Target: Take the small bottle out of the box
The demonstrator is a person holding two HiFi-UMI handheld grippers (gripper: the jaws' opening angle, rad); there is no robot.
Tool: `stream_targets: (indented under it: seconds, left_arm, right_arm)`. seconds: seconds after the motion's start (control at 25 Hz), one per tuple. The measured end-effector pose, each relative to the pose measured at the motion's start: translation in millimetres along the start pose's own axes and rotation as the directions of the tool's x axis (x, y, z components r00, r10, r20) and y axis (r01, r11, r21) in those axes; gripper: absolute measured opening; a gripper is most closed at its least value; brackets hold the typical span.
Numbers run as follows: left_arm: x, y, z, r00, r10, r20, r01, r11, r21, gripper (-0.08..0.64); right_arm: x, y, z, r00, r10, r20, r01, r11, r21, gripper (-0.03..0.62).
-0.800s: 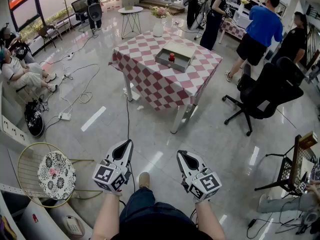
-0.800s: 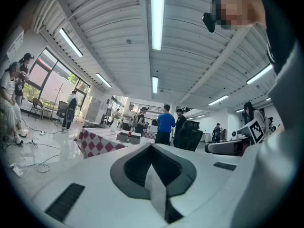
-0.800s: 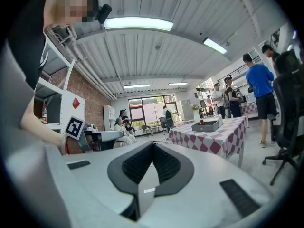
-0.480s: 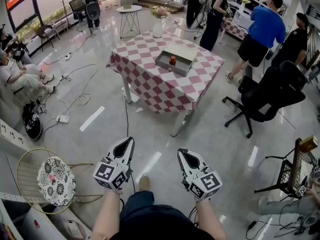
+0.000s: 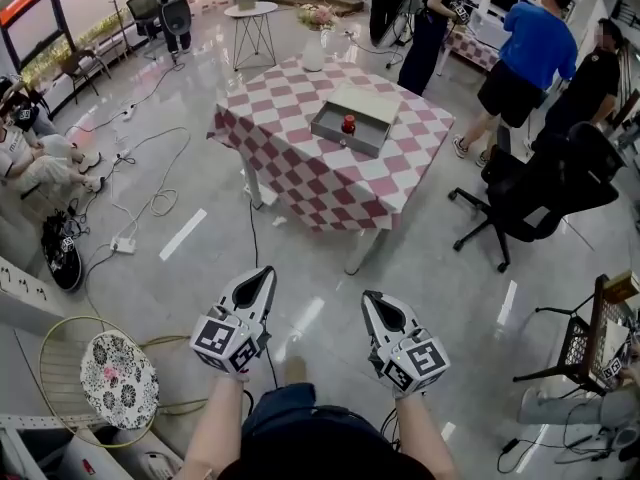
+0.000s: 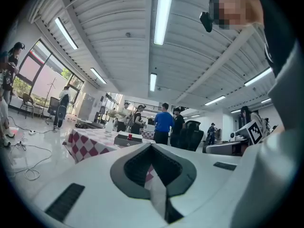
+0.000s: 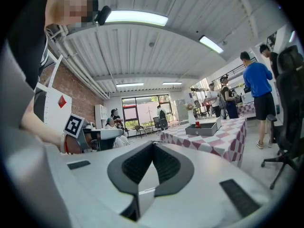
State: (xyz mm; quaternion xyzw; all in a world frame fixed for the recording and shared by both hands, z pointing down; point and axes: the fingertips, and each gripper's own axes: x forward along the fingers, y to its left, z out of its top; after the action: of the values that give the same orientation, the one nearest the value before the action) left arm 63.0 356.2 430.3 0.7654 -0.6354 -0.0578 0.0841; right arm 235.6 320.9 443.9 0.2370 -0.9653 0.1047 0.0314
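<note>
A grey open box sits on a table with a red-and-white checked cloth, far ahead of me across the floor. A small red bottle stands inside the box. My left gripper and right gripper are held side by side over the floor, well short of the table, both shut and empty. The left gripper view shows the box and bottle far off beyond its shut gripper. In the right gripper view the box and bottle lie past that shut gripper.
A black office chair stands right of the table. Several people stand behind it, one in a blue shirt. A white vase with flowers is on the table's far corner. Cables trail over the floor at left. A round floral stool is near my left.
The table and box have come a little closer and lower in the head view. Both grippers stay shut and level in front of me.
</note>
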Motion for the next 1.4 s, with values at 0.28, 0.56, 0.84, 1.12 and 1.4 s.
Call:
stream_targets:
  seconds: [0.28, 0.56, 0.84, 1.12, 1.4]
  left_arm:
    - [38.4, 32.6, 3.2, 0.998, -0.054, -0.015, 0.054, 0.998, 0.011, 0.008]
    - [61.6, 61.1, 3.5, 0.994, -0.101, -0.029, 0.102, 0.994, 0.038, 0.008]
    - [67.5, 82.0, 4.8, 0.995, -0.098, -0.026, 0.099, 0.994, 0.038, 0.008]
    - [72.8, 90.7, -2.1, 0.995, -0.098, -0.033, 0.099, 0.995, 0.018, 0.008]
    - [101.6, 105.8, 3.2, 0.995, -0.101, -0.029, 0.101, 0.995, 0.021, 0.008]
  right_arm:
    - [44.1, -22.5, 2.3, 0.998, -0.055, 0.015, 0.055, 0.998, 0.021, 0.002]
    - [84.1, -32.4, 1.5, 0.996, -0.08, 0.042, 0.079, 0.996, 0.035, 0.002]
    - [107.1, -36.2, 1.7, 0.994, -0.1, 0.054, 0.098, 0.994, 0.042, 0.003]
    - [113.6, -47.5, 1.9, 0.992, -0.119, 0.051, 0.116, 0.991, 0.068, 0.003]
    - [140.7, -69.0, 9.5, 0.991, -0.11, 0.076, 0.104, 0.992, 0.076, 0.003]
